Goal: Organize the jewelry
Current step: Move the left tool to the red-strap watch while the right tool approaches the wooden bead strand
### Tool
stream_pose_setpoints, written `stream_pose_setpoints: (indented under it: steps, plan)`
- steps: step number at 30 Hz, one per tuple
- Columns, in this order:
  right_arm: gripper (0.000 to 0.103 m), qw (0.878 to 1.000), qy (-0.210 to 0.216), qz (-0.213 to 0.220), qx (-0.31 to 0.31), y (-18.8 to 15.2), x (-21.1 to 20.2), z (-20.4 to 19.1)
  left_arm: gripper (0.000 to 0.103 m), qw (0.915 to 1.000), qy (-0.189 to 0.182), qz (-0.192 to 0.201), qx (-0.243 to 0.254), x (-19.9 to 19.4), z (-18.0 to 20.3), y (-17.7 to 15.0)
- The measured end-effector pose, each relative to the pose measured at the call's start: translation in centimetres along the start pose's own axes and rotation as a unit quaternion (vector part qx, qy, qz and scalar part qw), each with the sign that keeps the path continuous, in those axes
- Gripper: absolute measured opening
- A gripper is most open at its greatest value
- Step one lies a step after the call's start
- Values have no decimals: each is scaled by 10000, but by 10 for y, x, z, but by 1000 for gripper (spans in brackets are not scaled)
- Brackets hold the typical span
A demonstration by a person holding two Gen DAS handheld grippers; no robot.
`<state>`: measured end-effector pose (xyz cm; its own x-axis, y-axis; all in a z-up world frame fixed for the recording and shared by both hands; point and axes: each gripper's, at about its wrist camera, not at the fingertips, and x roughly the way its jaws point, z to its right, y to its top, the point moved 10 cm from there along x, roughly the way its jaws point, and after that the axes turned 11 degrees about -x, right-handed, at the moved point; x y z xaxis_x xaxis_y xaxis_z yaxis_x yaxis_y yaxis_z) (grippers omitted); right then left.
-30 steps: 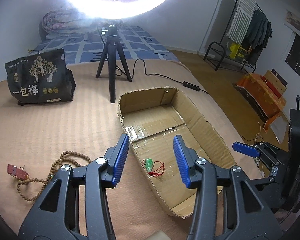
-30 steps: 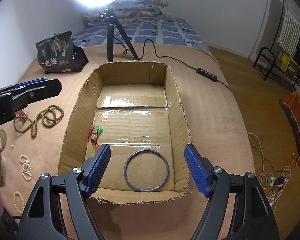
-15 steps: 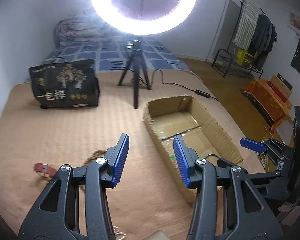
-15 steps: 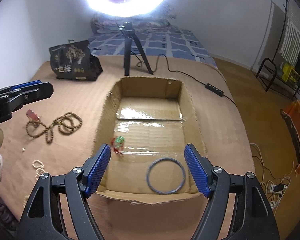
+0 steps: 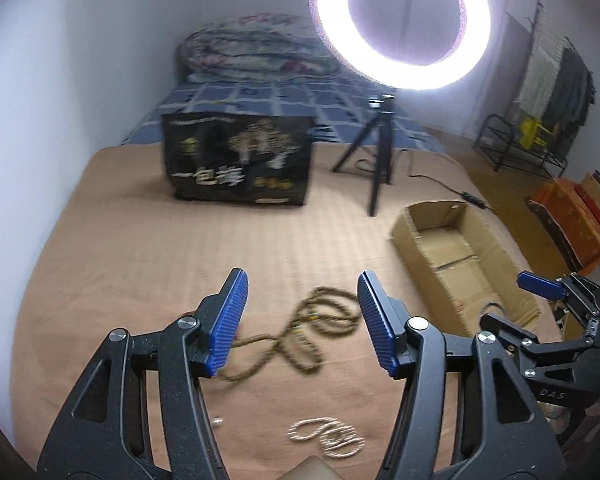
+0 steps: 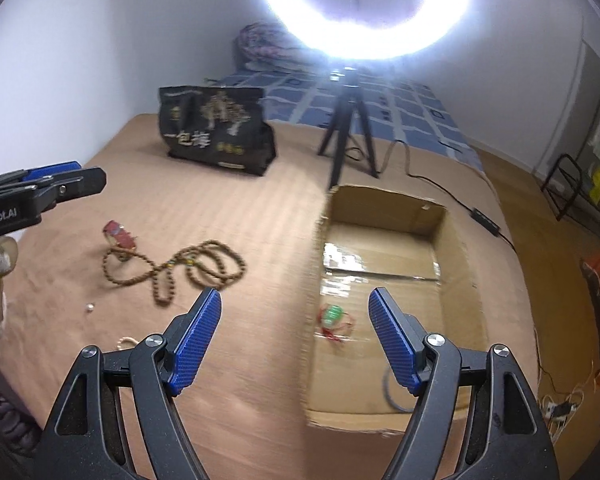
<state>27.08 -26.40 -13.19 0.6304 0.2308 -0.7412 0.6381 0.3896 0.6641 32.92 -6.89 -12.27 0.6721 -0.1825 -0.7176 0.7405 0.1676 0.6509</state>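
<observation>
Bed [image 6: 260, 216] with tan cover carries everything. Black printed bag [image 6: 216, 132] and ring light tripod [image 6: 346, 128] stand at the far end, not part of the job.

Cardboard box [image 6: 456, 264] sits open on my right side of the bed. It already holds a green pendant on red cord [image 6: 332, 318] and a dark ring-shaped bangle [image 6: 390, 392], mostly hidden behind my right jaws. So I judge two pieces sorted, the rest still out.

Left to do, all on the cover outside the box: long brown bead necklace [image 5: 312, 332], loosely looped, with a red tag piece [image 6: 119, 236] at its far end; white bead bracelets [image 5: 328, 436] near me; one tiny loose pearl [image 6: 89, 307]. More white beads peek out by my right jaws, too cut off to tell.

My left gripper [image 5: 300, 320] is wide open, holding nothing, aimed over the brown necklace, which lies between and below the jaws, not touched. My right gripper [image 6: 294, 336] is wide open too, empty, hovering at the box's near left wall.

Judgement: under half done; necklace looks like the next pick. Loops may trail or snag on the box rim.
</observation>
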Motion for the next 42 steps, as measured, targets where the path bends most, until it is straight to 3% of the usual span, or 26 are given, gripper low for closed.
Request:
stream_pose_setpoints:
  steps: [2,7,15,25,31,42]
  plan:
    - [76,10000,87,-23,-16,3,5,-9,74,9999,76,-46,-73,0,-15,0]
    - [76,9995,289,-111,-95,12,24,-34,82,9985,245,-237,-425,6,-56,-2]
    - [77,9958,789,-406,-240,19,60,-76,82,9927,461,-720,-852,36,-99,-12]
    - [77,9899,1024,-747,-627,22,103,-108,82,9893,488,-1191,-685,74,-97,-35]
    - [77,9864,1199,-1010,-491,21,132,-112,82,9871,608,-1330,-655,93,-98,-40]
    - [81,9827,960,-1445,-654,10,167,-118,82,9852,733,-1397,-675,113,-107,-45]
